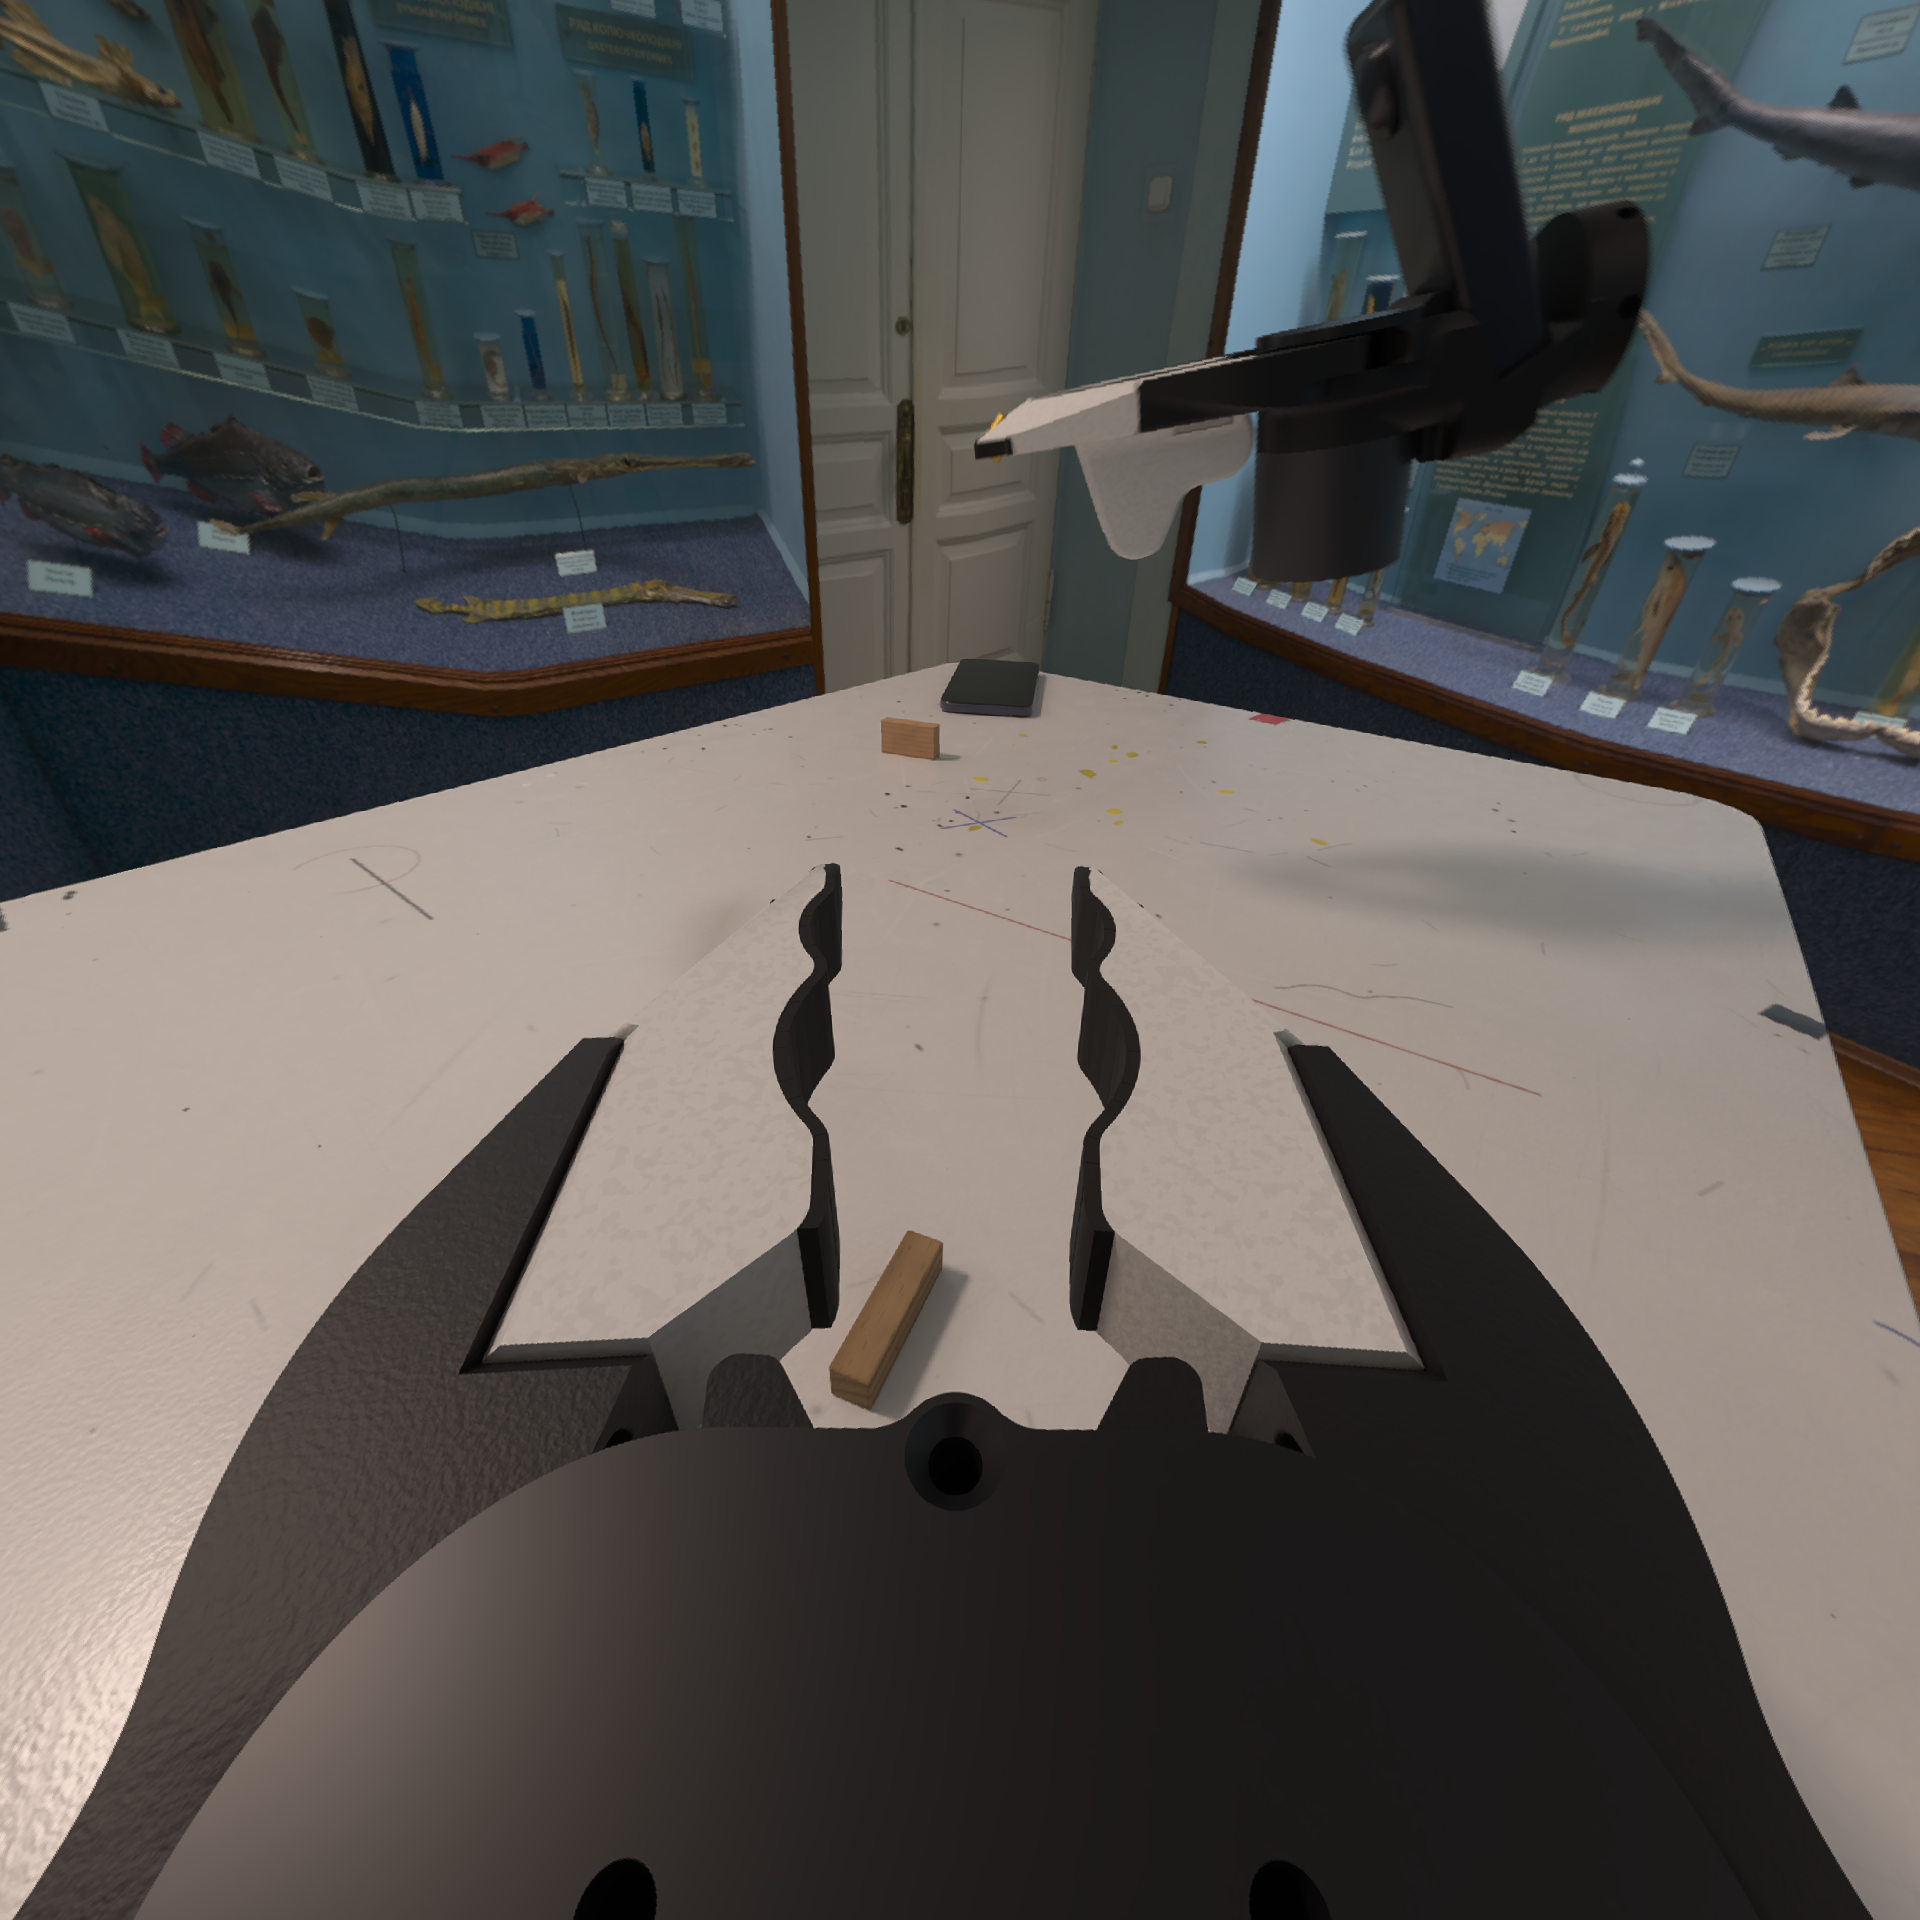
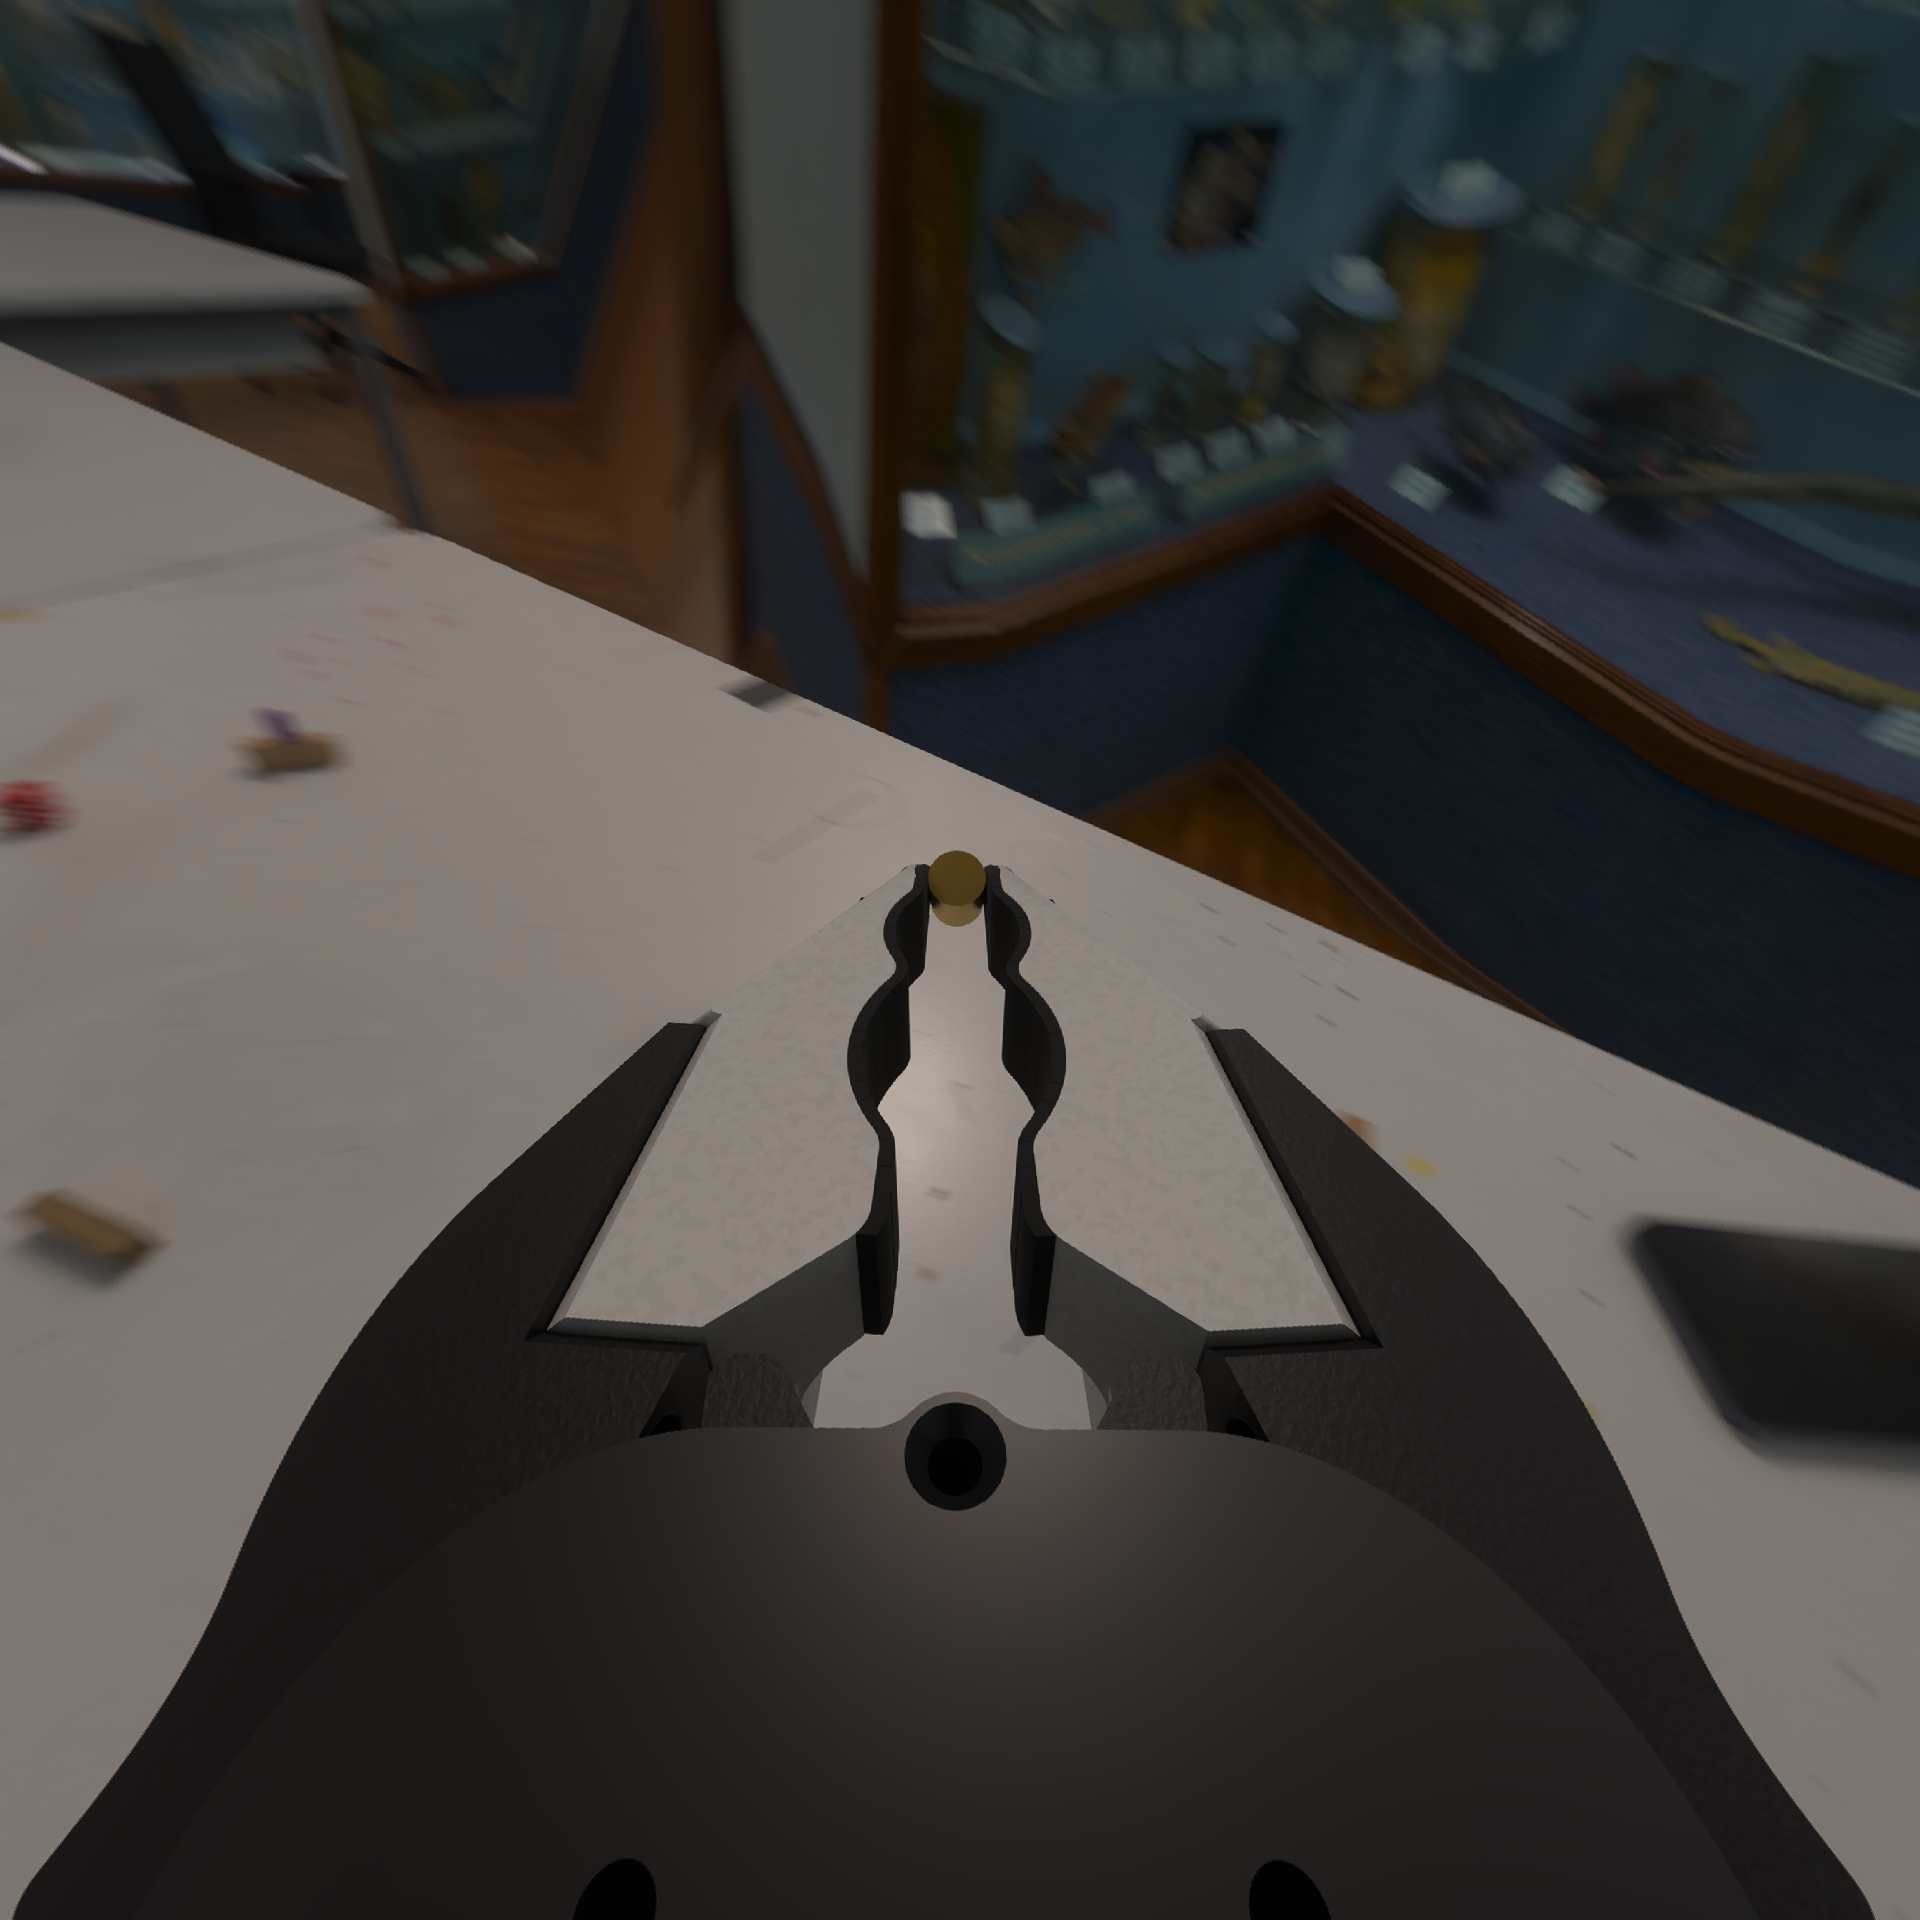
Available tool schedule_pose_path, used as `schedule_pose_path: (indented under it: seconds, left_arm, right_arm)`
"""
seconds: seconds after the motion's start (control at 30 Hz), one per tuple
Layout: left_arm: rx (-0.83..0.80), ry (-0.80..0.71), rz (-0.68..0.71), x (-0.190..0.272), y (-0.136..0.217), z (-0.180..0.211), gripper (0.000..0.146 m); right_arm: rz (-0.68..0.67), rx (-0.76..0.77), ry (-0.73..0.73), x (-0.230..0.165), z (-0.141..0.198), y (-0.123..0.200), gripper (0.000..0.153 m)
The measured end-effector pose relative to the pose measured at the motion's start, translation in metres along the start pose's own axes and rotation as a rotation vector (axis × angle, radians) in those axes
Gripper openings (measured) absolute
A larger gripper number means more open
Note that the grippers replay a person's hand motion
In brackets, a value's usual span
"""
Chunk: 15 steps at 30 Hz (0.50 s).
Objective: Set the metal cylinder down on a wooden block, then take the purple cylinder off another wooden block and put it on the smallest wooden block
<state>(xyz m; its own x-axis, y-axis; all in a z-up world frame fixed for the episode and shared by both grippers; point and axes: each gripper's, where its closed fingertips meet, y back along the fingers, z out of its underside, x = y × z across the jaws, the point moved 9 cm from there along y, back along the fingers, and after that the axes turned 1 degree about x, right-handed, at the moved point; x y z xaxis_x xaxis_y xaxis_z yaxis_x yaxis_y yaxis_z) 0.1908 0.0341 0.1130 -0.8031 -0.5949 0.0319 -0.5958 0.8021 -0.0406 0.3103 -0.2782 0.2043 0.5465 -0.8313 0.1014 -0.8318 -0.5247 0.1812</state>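
The right gripper (image 2: 956, 899) is closed on the metal cylinder (image 2: 956, 883), a small brass-coloured piece pinched at the very fingertips, above the white table (image 2: 520, 987). The left gripper (image 1: 956, 873) has its fingers spread apart with nothing between them; a wooden block (image 1: 885, 1320) lies on the table below it. The purple cylinder (image 2: 276, 722) stands on another wooden block (image 2: 296, 753), blurred and well apart. A third block (image 1: 910, 737) lies near a dark phone (image 1: 992, 687).
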Motion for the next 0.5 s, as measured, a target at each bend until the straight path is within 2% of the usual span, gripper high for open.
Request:
schedule_pose_path:
  seconds: [0.1, 0.23, 0.37, 0.5]
  left_arm:
    - [-0.004, 0.006, -0.005, -0.001, -0.001, 0.000, 0.044]
    - [-0.008, 0.017, -0.005, -0.002, -0.002, 0.000, 0.044]
    - [-0.003, 0.030, -0.007, -0.003, -0.002, 0.000, 0.044]
    - [0.013, 0.053, -0.009, -0.005, -0.001, 0.000, 0.044]
  right_arm:
    - [0.133, -0.121, -0.014, 0.048, 0.011, -0.014, 0.010]
    - [0.166, -0.294, -0.083, 0.095, 0.039, -0.045, 0.010]
    - [0.172, -0.464, -0.131, 0.123, 0.068, -0.075, 0.010]
    - [0.213, -0.534, -0.160, 0.138, 0.092, -0.094, 0.010]
